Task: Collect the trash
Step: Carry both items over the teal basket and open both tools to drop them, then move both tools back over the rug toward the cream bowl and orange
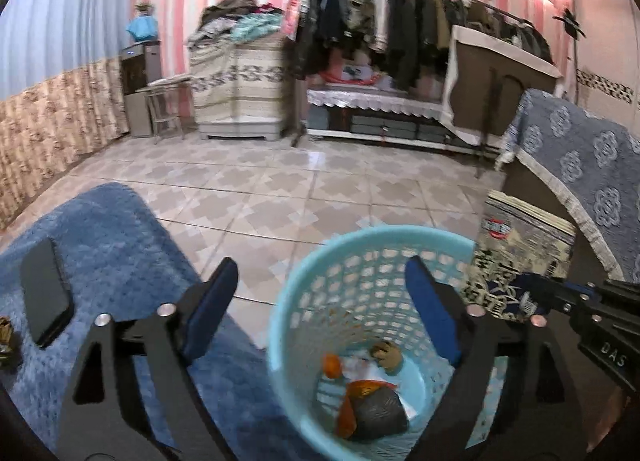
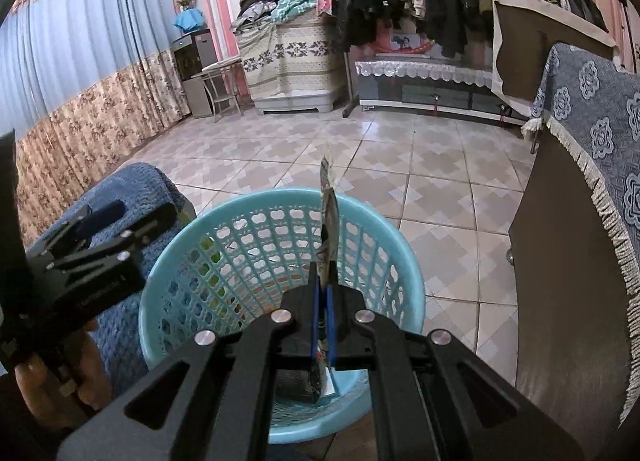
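Two grippers held over the basket (image 2: pixel 404 261), right gripper (image 2: pixel 325 293) clamped on an upright wrapper (image 2: pixel 329 221), long axis vertical, left gripper (image 1: pixel 320 301) spread wide, nothing held.

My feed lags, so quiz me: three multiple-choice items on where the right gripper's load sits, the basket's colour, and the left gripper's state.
1. The right gripper holds the flat packet:
A. over the basket
B. on the blue blanket
C. on the floor tiles

2. The basket is:
A. red
B. light blue
C. black

3. The left gripper is:
A. shut on the phone
B. shut on a packet
C. open

Answers: 1 A, the packet stands above the rim; 2 B, its lattice wall is light blue; 3 C, its fingers are spread with nothing between them.
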Demonstrator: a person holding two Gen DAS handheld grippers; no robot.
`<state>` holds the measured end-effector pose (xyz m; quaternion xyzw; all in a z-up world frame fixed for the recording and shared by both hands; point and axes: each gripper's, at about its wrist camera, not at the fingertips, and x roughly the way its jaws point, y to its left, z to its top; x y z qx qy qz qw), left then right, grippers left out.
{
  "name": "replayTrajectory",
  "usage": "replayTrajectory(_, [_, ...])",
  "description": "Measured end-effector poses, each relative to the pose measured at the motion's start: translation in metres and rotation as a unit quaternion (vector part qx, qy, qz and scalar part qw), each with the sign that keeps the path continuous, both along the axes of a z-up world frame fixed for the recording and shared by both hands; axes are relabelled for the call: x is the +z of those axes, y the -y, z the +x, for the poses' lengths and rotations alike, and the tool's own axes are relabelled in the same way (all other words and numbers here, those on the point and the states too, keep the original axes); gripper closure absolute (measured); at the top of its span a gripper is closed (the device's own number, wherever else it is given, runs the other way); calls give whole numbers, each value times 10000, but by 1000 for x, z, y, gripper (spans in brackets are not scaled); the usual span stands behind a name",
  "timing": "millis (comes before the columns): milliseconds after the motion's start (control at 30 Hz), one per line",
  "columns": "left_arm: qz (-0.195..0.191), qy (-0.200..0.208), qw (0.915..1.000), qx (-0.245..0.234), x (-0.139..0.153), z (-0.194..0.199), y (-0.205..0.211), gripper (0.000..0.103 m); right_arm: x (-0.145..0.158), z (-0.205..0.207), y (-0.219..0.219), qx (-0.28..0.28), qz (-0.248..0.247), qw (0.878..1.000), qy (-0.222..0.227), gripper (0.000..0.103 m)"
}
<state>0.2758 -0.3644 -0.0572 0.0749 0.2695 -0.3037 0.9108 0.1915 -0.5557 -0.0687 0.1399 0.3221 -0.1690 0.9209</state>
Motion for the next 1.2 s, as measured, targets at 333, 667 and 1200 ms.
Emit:
replayTrajectory(333, [66,216,9979,615,19,4,-43,9,-7,17,-28,113,-315,9992,-207,98])
replayTrajectory(667, [83,260,9947,993,25,-1,-77,8,-9,27,-53,119,-700,9969,-348,37])
replayTrajectory(1200, [236,372,9892,1400,36,-29,-143,6,1,25,-74,74,-1108,9933,-319,7])
